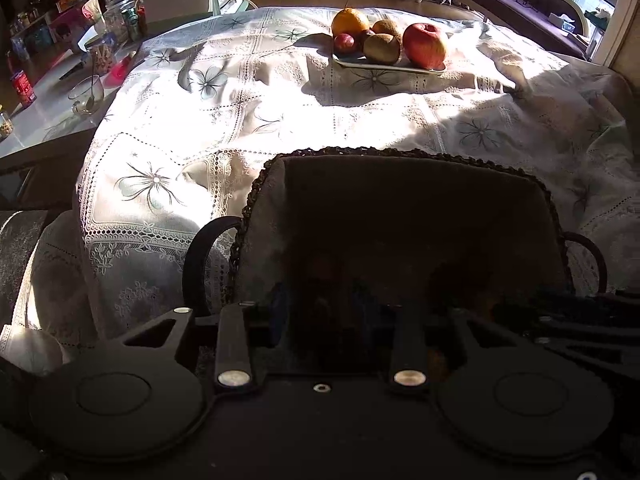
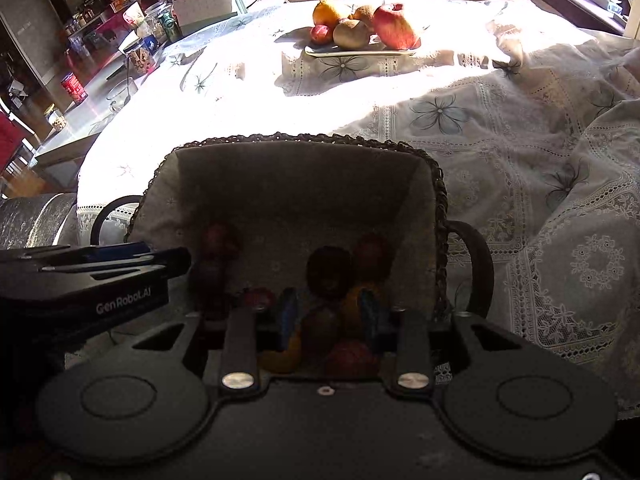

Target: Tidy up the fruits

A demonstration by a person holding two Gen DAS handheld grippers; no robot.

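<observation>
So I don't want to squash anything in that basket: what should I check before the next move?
1. Right gripper empty: cannot tell; open, fruit between its fingers, contact unclear.
2. Left gripper empty: cannot tell, too dark.
3. Room in the wicker basket: ok, far half bare.
4. Fruit waiting on the white plate: ok; apple, kiwi, orange.
5. Path over the lace tablecloth clear: ok.

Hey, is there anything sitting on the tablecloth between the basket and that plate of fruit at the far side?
Nothing visible. Between the basket rim and the plate lies only bare, rumpled tablecloth, partly washed out by sun. The jars and glass bowl sit off to the left on another surface, clear of that line.
</observation>
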